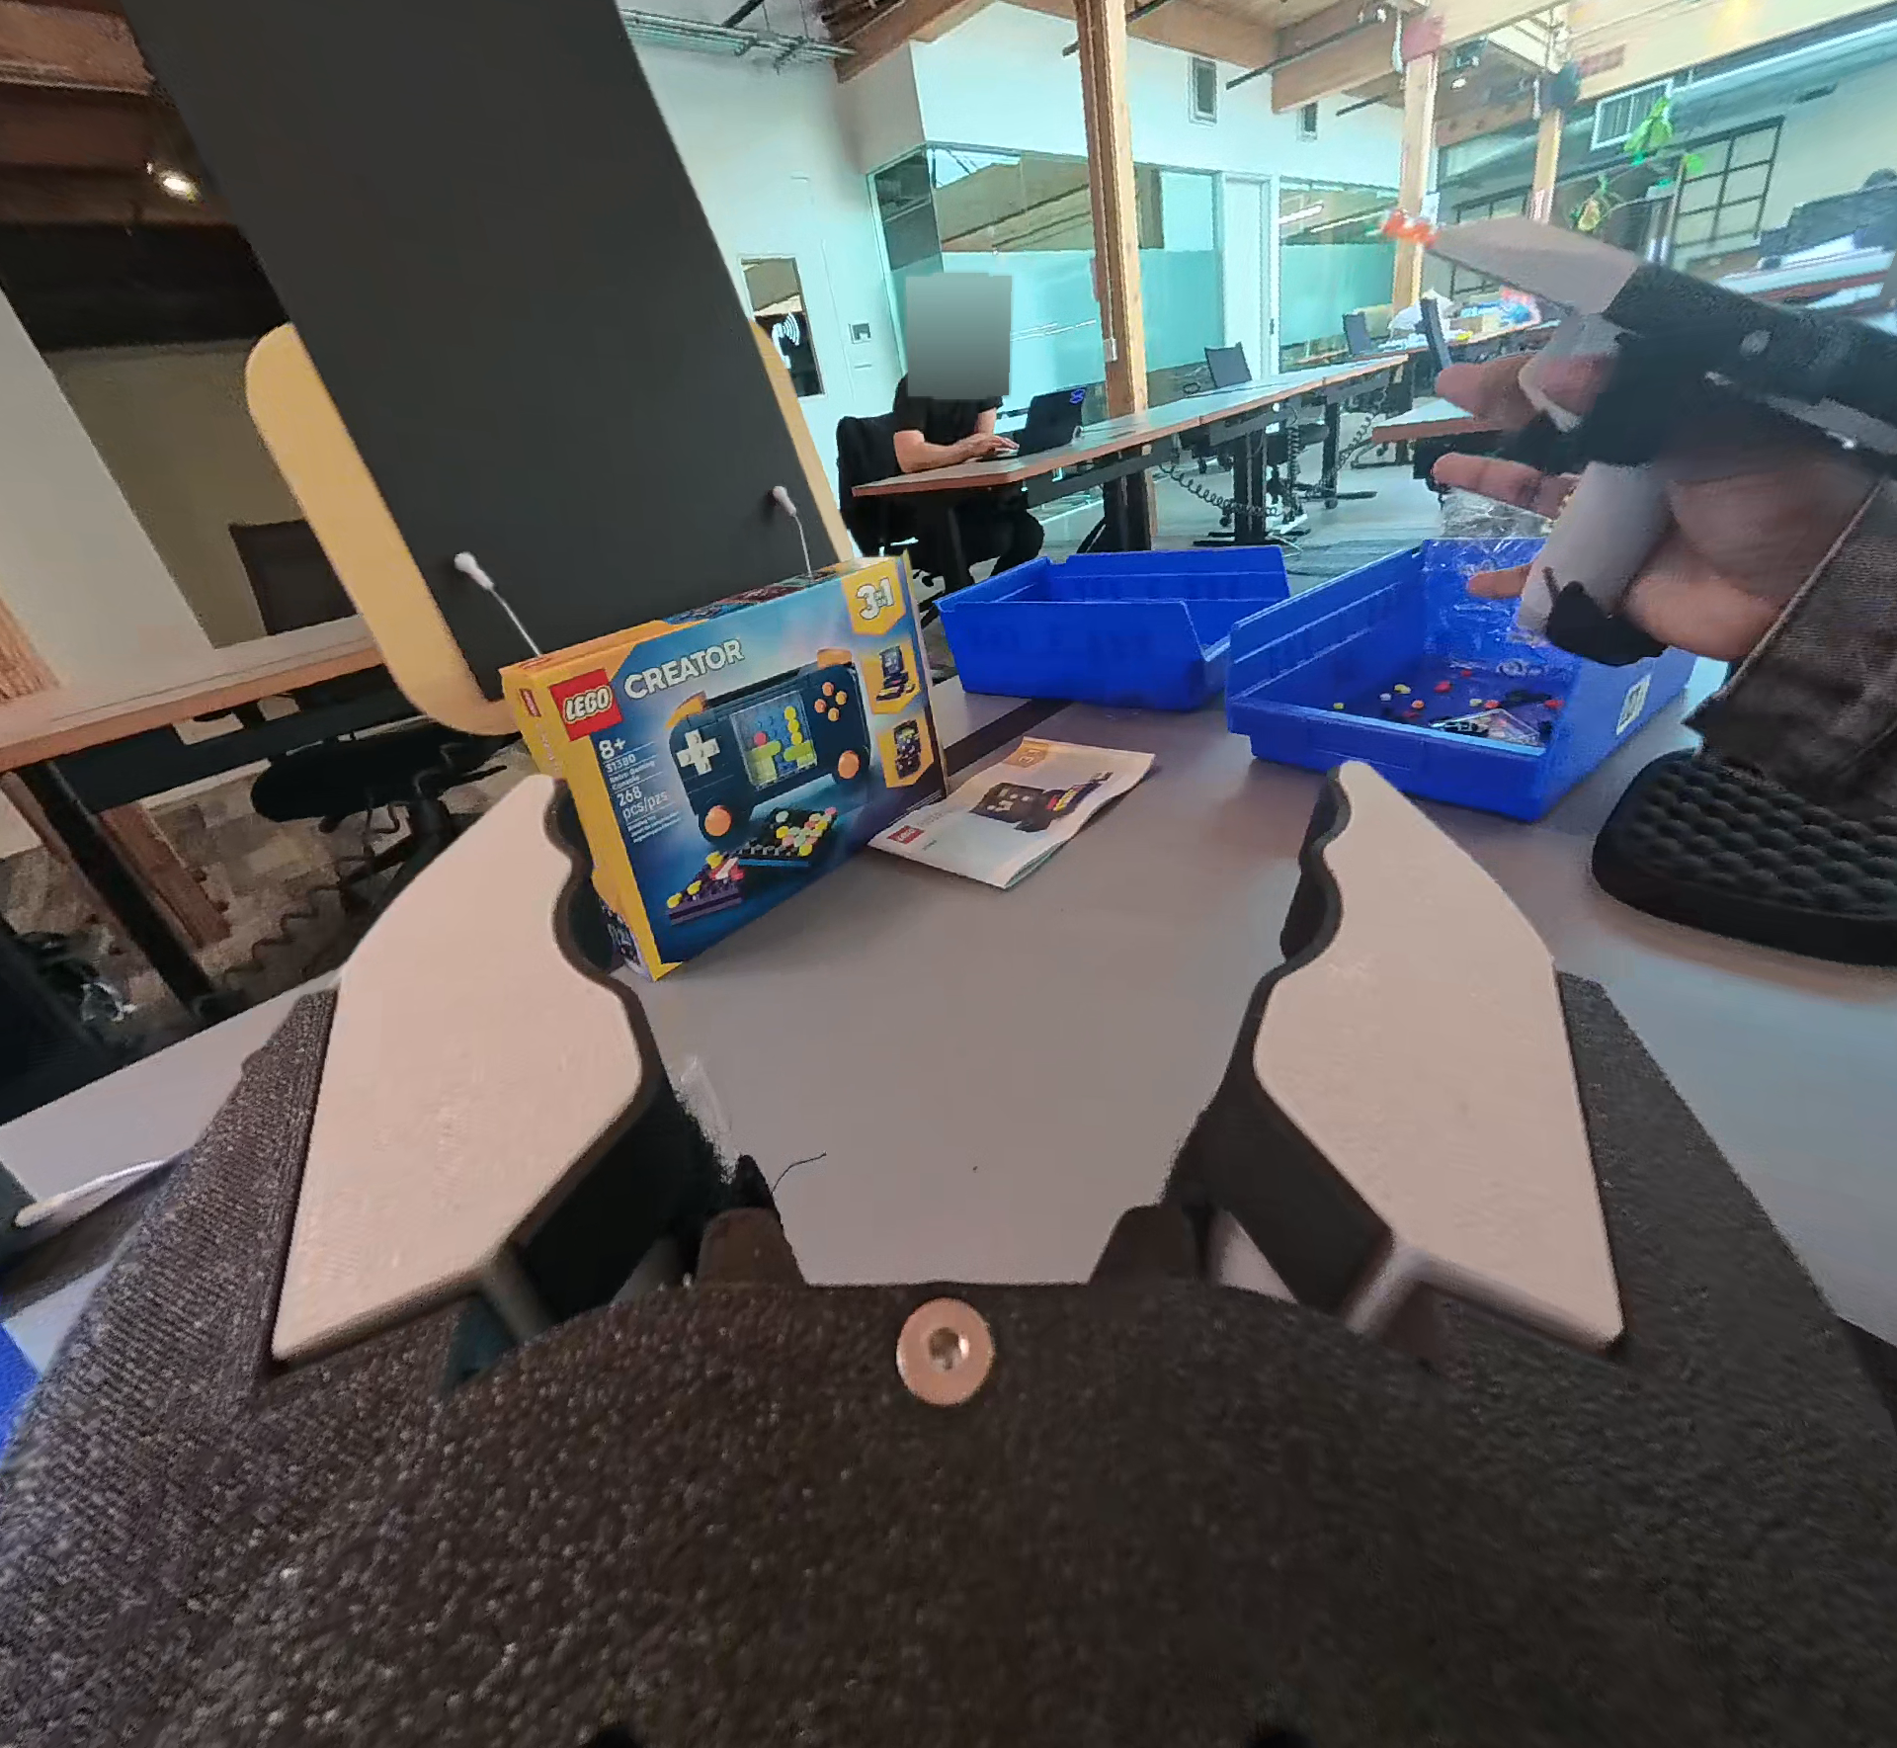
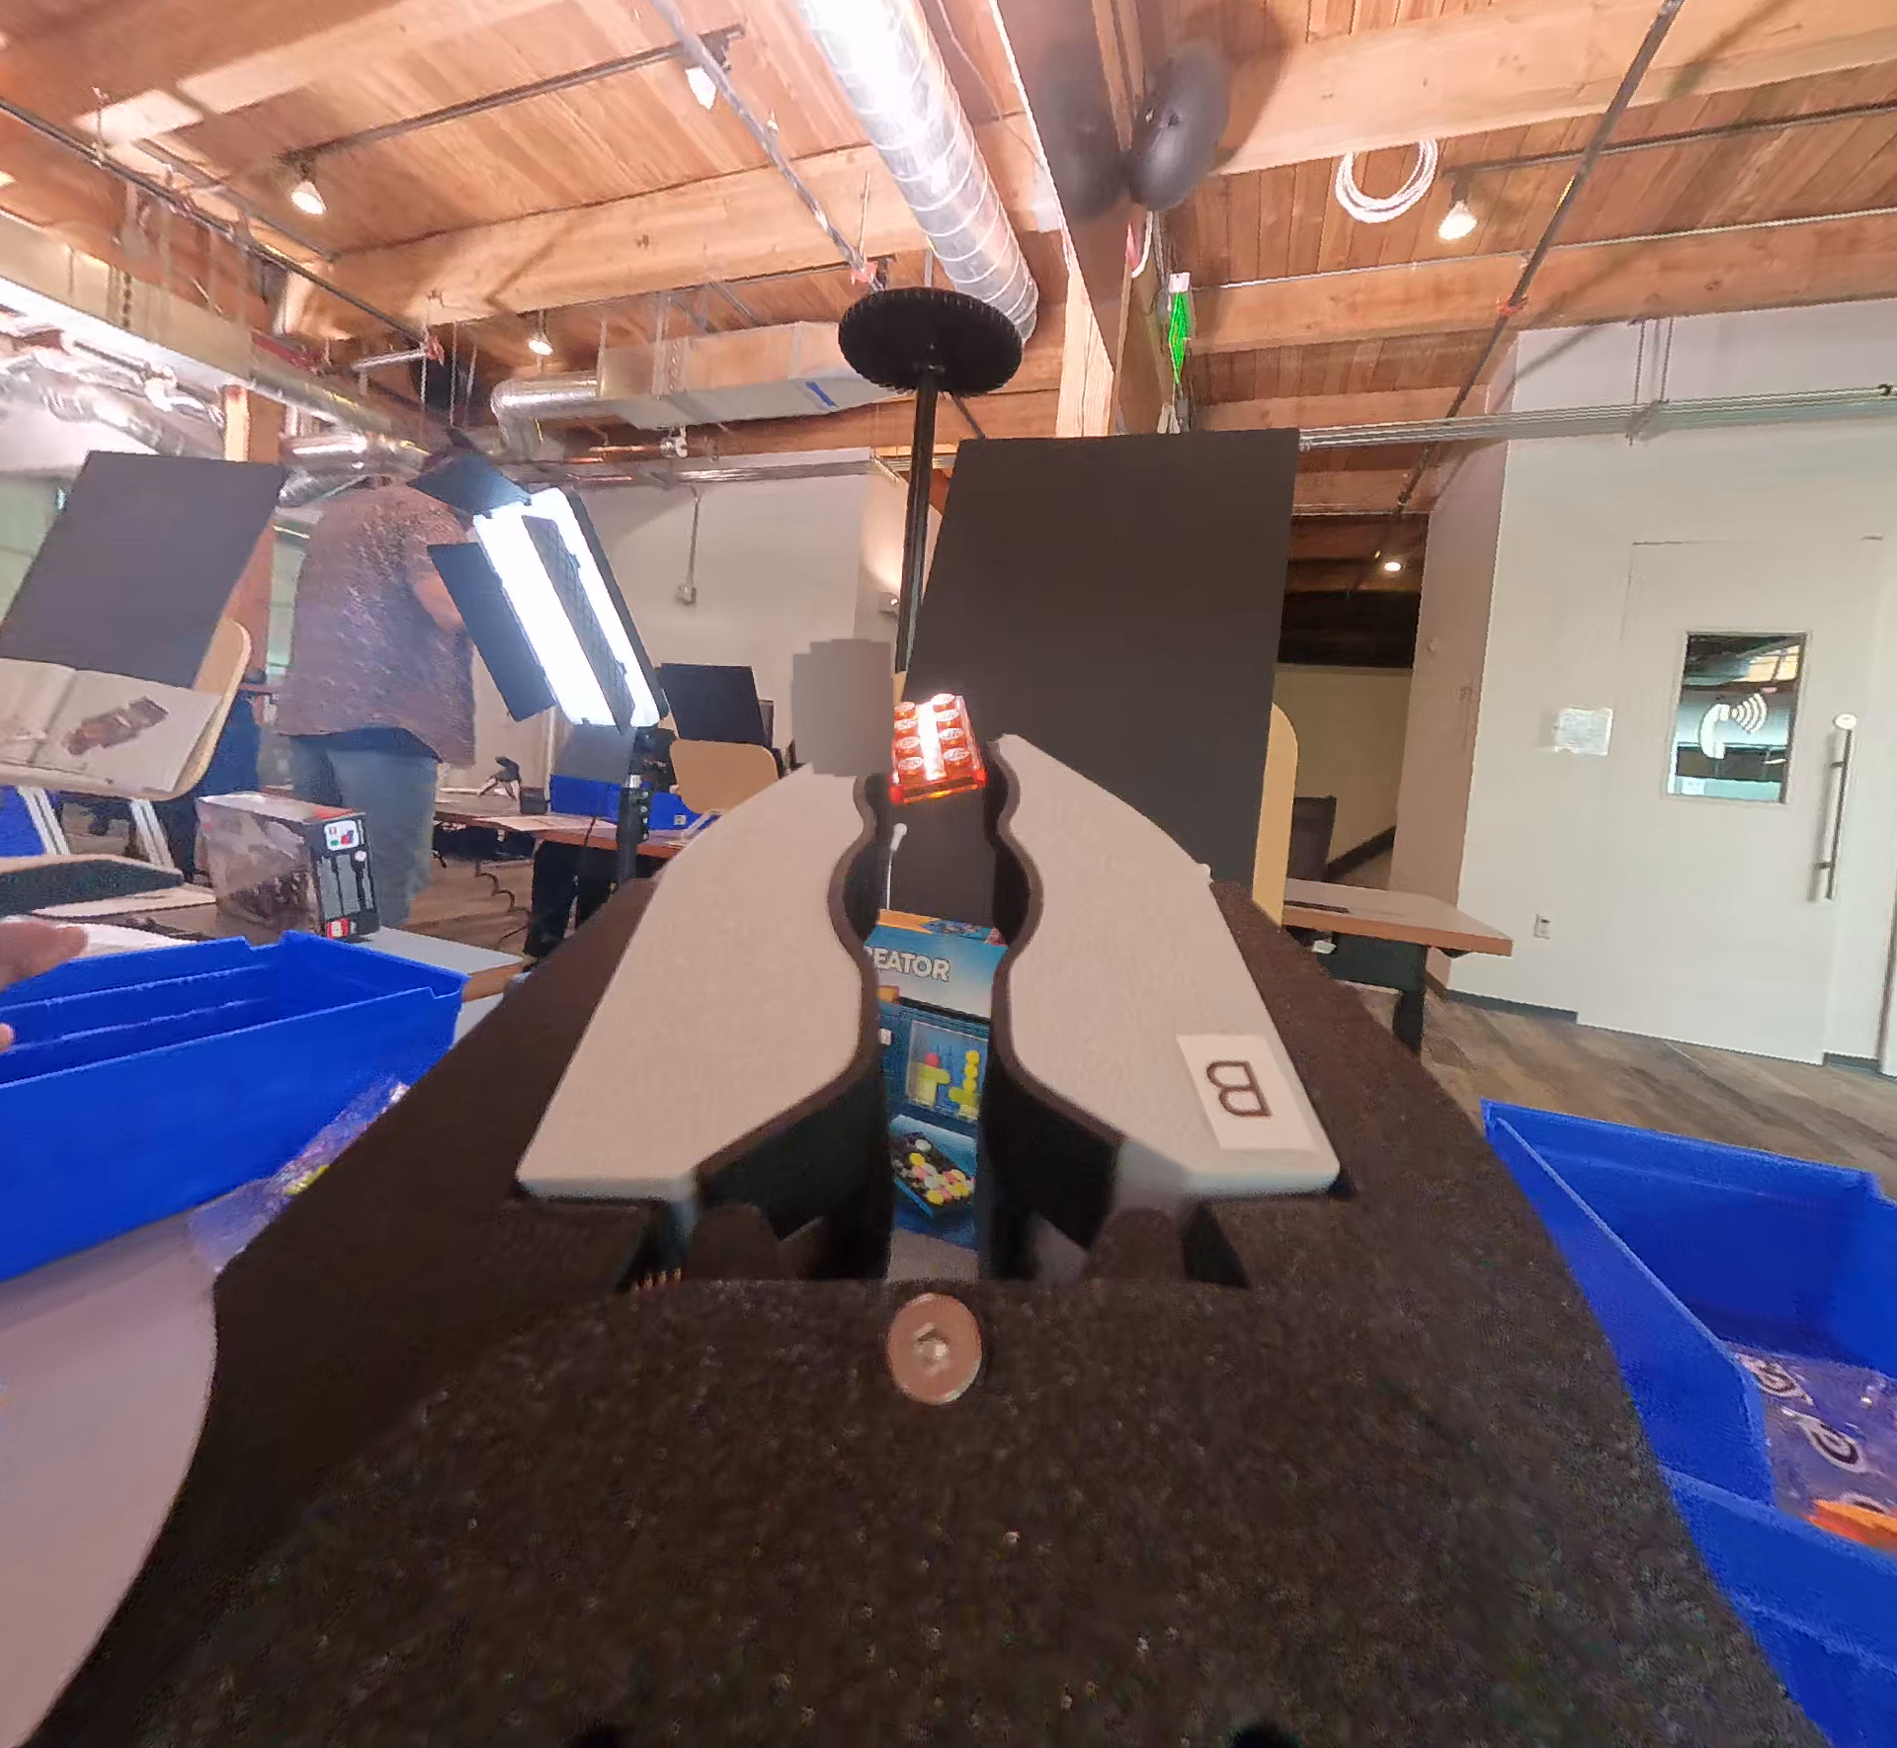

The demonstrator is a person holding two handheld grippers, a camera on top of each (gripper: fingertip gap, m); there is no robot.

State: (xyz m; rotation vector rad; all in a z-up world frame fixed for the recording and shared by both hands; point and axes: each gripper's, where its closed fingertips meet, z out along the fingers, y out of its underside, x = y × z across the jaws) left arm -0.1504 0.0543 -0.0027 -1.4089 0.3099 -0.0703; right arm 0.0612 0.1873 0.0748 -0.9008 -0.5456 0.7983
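My left gripper (image 1: 950,806) is open and empty, low over the grey table (image 1: 924,1031). A blue and yellow toy brick set box (image 1: 739,775) stands just beyond its left finger, with an instruction booklet (image 1: 1016,806) lying to the box's right. My right gripper (image 2: 936,770) is shut on a small translucent orange studded brick (image 2: 934,749), held up in the air. In the left wrist view it (image 1: 1437,246) shows at upper right, held by a hand (image 1: 1745,559), with the orange brick (image 1: 1404,228) at its tip. The box (image 2: 934,1031) shows between the right fingers.
Two blue bins stand at the table's back: one looks empty (image 1: 1109,631), and one (image 1: 1437,703) holds small loose bricks. A black board (image 1: 441,261) leans behind the box. A black ribbed pad (image 1: 1745,867) lies at right. People are at desks beyond.
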